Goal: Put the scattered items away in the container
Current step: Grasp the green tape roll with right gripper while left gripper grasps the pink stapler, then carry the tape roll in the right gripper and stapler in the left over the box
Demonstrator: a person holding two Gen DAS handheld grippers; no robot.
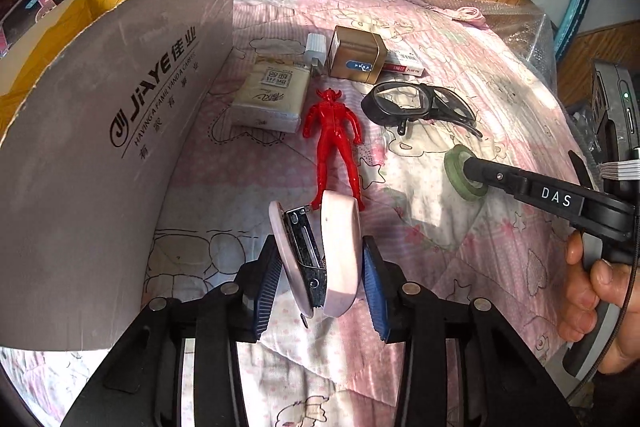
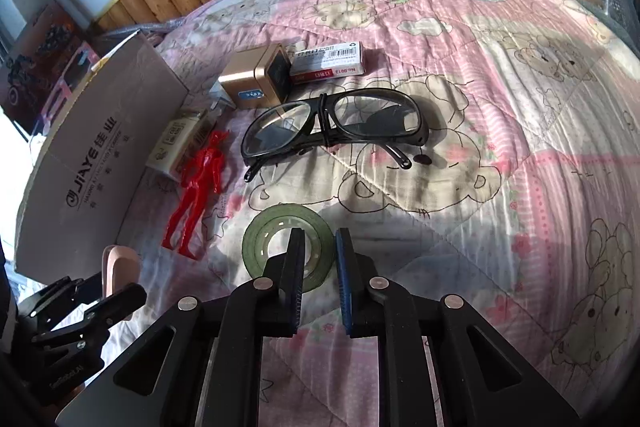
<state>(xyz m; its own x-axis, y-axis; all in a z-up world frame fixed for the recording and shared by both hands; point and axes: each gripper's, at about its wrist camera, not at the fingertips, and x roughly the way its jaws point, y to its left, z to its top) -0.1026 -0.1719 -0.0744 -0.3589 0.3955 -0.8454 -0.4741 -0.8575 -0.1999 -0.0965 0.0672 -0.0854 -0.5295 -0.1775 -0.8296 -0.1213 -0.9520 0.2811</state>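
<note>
Left gripper (image 1: pixel 320 267) pinches pink stapler (image 1: pixel 320 255) upright at lower centre for carrying to cardboard box (image 1: pixel 100 147) at left; right gripper (image 2: pixel 319 279), slightly spread, straddles green tape roll's (image 2: pixel 286 251) rim.

1. The left gripper (image 1: pixel 322 277) is matte black plastic with angular, cut-out arms.
2. Its fingers (image 1: pixel 376 283) carry ribbed blue pads.
3. Round silver screws sit at the finger joints.
4. The right gripper (image 2: pixel 320 283) has the same black frame, blue ribbed pads and silver screws.
5. White letters "DAS" mark its side.
6. A thin black cable runs beside its grey handle.
</note>
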